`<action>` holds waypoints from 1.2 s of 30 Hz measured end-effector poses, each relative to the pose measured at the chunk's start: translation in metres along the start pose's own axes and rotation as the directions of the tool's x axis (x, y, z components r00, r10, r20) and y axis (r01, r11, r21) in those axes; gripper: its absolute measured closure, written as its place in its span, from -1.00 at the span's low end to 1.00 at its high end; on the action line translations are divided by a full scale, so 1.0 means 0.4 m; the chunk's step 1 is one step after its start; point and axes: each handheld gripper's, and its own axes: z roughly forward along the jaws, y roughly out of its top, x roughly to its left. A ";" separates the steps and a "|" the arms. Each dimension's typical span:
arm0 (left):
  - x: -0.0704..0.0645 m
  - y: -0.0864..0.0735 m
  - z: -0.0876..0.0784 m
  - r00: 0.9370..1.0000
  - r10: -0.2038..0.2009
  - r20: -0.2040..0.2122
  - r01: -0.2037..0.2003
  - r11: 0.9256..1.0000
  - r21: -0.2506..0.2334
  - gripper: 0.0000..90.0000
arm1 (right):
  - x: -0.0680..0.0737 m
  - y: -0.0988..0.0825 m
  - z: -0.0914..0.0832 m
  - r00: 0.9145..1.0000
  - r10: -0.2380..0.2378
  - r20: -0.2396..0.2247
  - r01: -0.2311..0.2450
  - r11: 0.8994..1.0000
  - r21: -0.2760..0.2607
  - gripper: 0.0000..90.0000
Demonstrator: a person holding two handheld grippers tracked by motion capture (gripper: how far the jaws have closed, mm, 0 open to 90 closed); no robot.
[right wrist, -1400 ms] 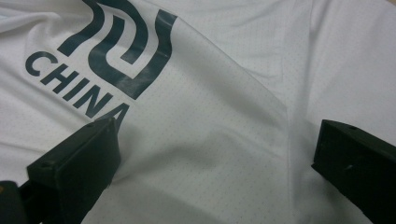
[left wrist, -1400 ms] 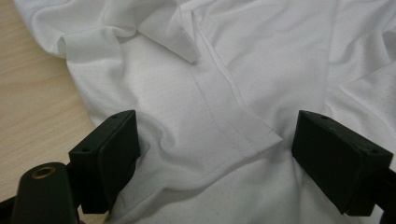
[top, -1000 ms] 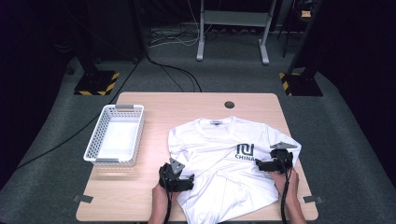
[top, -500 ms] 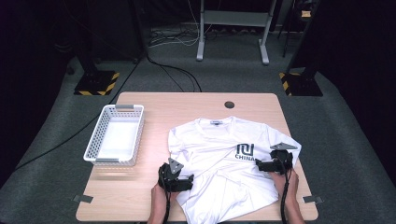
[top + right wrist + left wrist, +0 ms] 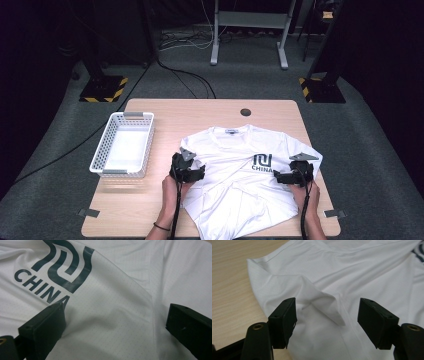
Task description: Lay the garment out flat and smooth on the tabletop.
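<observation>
White T-shirt point(image 5: 240, 175) lies spread, front up, on the wooden table point(image 5: 200, 107), to the right of the white basket point(image 5: 124, 150), collar pointing away from the person. L gripper point(image 5: 192, 172) sits at the shirt's left sleeve side, the side nearer the basket; R gripper point(image 5: 282, 177) sits at the opposite sleeve, far side from the basket. L jaws have just been closing but stand apart, with a raised peak of sleeve fabric point(image 5: 322, 300) between them and pads not pressing on it. R jaws spread wide over flat cloth, nothing pinched; left pad rests near the dark "CHINA" logo point(image 5: 53, 272). Handling (judged): thin knit, light, limp, no stiffness; it will drape and sag from any pinch, slide easily on smooth wood, and is not fragile. Best holds: doubled fabric at sleeve folds or the shoulder seam, pinching a ridge rather than a flat single layer. View differences: high view gives the whole layout, incl. basket, both forearms and the crumpled hem nearest the person; L gripper view adds the sleeve hem stitching, the fold peak and bare wood beside the shirt; R gripper view adds the fine dotted mesh weave point(image 5: 120, 322) and a long crease running by the logo.
</observation>
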 end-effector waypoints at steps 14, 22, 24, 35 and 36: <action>0.056 0.024 0.076 0.999 0.029 0.021 -0.031 0.996 0.079 0.94 | 0.000 -0.001 -0.001 1.000 0.000 -0.001 0.000 1.000 -0.002 -0.95; 0.146 0.050 0.045 0.994 0.078 -0.079 -0.066 0.988 0.142 0.96 | -0.001 -0.001 -0.001 1.000 0.002 -0.001 -0.002 1.000 -0.002 -0.95; 0.162 0.049 0.038 0.986 0.119 -0.118 -0.098 0.980 0.174 0.96 | -0.001 -0.001 -0.001 1.000 0.002 -0.001 -0.002 1.000 -0.002 -0.95; 0.220 0.020 -0.029 0.982 0.035 -0.188 -0.006 0.988 0.151 0.35 | -0.001 0.000 -0.001 1.000 0.003 0.000 -0.003 1.000 -0.001 -0.95; 0.210 0.019 -0.040 0.985 0.020 -0.171 0.001 0.993 0.122 0.20 | -0.001 0.000 -0.001 1.000 0.004 0.001 -0.004 1.000 -0.001 -0.95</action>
